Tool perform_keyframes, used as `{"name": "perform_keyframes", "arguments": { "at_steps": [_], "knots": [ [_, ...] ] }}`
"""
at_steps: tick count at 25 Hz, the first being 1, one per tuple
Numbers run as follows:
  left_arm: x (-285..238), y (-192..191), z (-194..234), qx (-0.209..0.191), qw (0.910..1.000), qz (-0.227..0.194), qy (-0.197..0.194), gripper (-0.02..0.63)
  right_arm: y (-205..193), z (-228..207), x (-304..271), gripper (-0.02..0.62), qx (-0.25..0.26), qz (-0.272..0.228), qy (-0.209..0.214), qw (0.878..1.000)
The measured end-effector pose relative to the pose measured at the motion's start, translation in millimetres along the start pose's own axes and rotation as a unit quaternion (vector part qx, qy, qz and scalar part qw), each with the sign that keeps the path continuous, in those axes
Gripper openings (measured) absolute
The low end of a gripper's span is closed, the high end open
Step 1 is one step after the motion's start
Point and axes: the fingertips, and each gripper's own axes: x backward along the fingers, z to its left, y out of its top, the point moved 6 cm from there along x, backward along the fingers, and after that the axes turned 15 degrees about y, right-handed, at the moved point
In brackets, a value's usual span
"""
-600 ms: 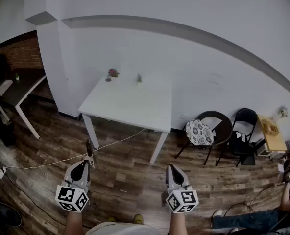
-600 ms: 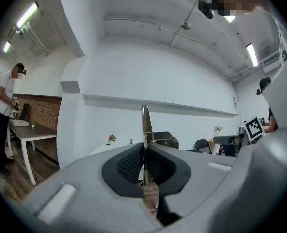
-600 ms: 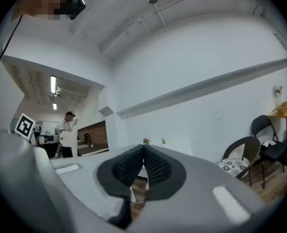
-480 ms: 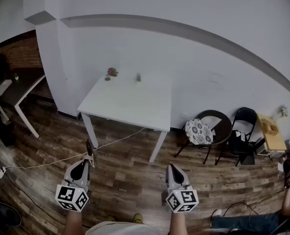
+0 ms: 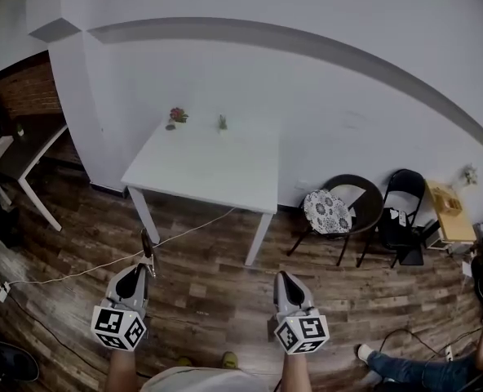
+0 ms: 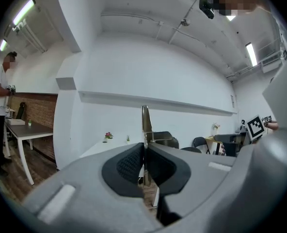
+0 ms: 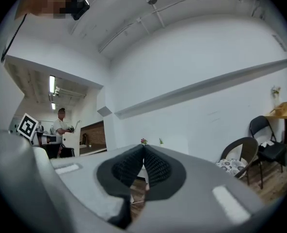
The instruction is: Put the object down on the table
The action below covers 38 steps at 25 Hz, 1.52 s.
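My left gripper (image 5: 146, 269) is shut on a thin, flat metal utensil (image 5: 146, 246) that sticks out forward past the fingertips. In the left gripper view the utensil (image 6: 145, 123) rises as a narrow strip from between the closed pads of that gripper (image 6: 144, 152). My right gripper (image 5: 281, 278) is shut, and its pads (image 7: 154, 165) meet with nothing between them. Both hang over the wooden floor, well short of the white table (image 5: 205, 170), which stands ahead against the wall.
Two small plants (image 5: 177, 115) stand at the table's far edge. A cable (image 5: 78, 274) runs across the floor under the table. A round wicker chair (image 5: 333, 215) and a black folding chair (image 5: 401, 219) stand to the right. A dark desk (image 5: 13, 149) is at left.
The table and room have slid slightly left and up in the head view. Both grippers keep their places and stay shut.
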Motion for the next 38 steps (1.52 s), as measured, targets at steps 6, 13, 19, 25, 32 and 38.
{"name": "perform_keyframes", "arguments": {
  "at_steps": [6,13,19,25,32,38],
  "knots": [
    [-12,3,-17,-0.006,1.0,0.0,0.004,0.009,1,-24,2,0.003,-0.002,-0.003,0.002,1.0],
    [-27,7,-50,-0.022,0.9997,0.0,0.012,0.009,-2,-55,-1,0.003,-0.013,-0.002,0.023,1.0],
    [-40,8,-73,-0.037,0.9992,0.0,0.015,0.009,-3,-81,-2,0.003,-0.019,-0.001,0.034,0.999],
    [-61,9,-80,-0.03,0.9994,-0.002,0.018,0.009,-2,-102,-13,0.003,-0.02,-0.001,0.033,0.999],
    [-91,3,-67,-0.021,0.9996,-0.002,0.021,0.009,-4,-112,-47,0.003,-0.013,0.005,0.037,0.999],
    [-123,-3,-41,-0.014,0.9996,0.003,0.026,0.009,-11,-115,-93,0.003,-0.014,0.014,0.041,0.999]
  ]
}}
